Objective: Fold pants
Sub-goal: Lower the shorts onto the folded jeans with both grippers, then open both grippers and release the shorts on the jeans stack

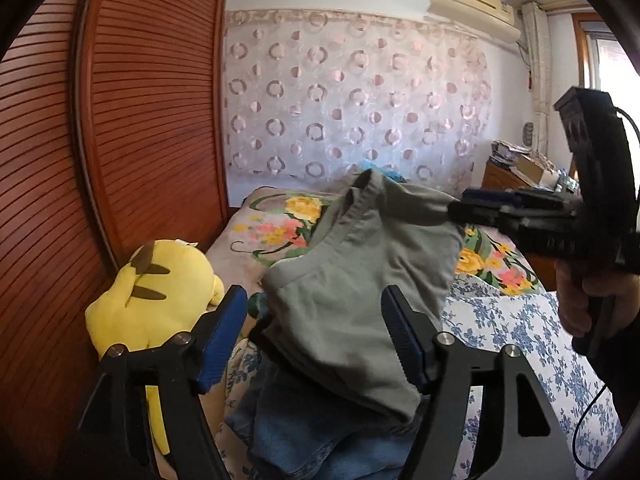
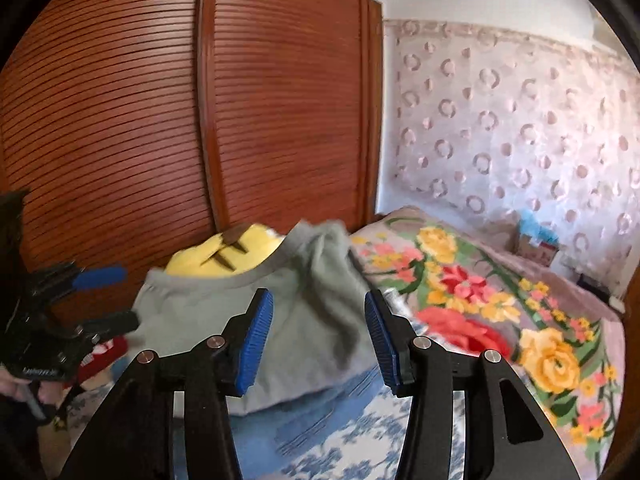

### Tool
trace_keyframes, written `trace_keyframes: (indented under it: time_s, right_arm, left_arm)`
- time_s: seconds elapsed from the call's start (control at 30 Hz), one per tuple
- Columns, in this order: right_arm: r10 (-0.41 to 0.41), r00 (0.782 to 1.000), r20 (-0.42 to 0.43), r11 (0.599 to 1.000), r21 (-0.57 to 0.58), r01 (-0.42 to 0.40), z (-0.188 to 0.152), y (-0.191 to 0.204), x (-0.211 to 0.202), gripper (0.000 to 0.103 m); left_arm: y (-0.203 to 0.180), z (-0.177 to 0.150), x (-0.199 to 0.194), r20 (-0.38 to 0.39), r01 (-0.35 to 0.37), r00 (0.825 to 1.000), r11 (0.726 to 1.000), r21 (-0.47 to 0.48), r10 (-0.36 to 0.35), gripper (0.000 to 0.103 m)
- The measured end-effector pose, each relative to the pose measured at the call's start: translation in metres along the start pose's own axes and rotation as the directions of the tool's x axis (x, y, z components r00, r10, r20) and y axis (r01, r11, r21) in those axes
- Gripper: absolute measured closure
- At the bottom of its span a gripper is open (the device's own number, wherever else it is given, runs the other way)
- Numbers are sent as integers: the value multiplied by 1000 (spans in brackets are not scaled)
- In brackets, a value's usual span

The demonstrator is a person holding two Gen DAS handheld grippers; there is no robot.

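Left wrist view: my left gripper [image 1: 316,336] stands wide, its jaws spread to either side of the folded grey-green pants [image 1: 360,280] and not pressing the cloth. The pants rest on a stack of blue clothing [image 1: 312,432] on the bed [image 1: 512,328], beside the yellow plush toy [image 1: 160,296]. My right gripper [image 2: 318,336] is parted too, holding nothing, pointing at the bundle. I judge both were released so the fold settles flat on the stack.

I see a brown slatted wardrobe [image 1: 120,120] beside the bed [image 2: 520,300], a curtain with rings [image 1: 352,100] behind, and an air conditioner [image 1: 472,4] up high.
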State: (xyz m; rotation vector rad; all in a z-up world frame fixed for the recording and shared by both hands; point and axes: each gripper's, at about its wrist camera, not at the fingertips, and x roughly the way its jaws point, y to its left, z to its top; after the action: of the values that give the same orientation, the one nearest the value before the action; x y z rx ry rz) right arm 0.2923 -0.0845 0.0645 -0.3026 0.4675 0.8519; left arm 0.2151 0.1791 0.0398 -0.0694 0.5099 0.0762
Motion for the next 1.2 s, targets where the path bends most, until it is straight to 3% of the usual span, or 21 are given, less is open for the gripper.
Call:
trace_keyframes:
  time_s: [0.17,0.53,0.83,1.0,1.2]
  right_arm:
    - [-10,999,-43,1000,0,10,-9,-5,16,56]
    - [-57,990,-132,998,34,62,17,-33,91,56]
    - [-56,998,-3,998,15,56,28,-8,50,57]
    - [15,1000,-5,999,-35,-15,39,22,47,83]
    - [-42,992,-118,999,-27,40,38,17,84,85]
  left_arm:
    - [-5,-7,22,-59,7,998,1000,27,-5,33]
    - [9,-22,53,-142,10,990,1000,-27,-14,33]
    - [7,-23,50,-133,12,991,1000,-24,-15,33]
    - [6,-22,47,-126,11,992,1000,-19,-13,33]
    - [9,-24,45,-127,6,992,1000,-21,-8,33]
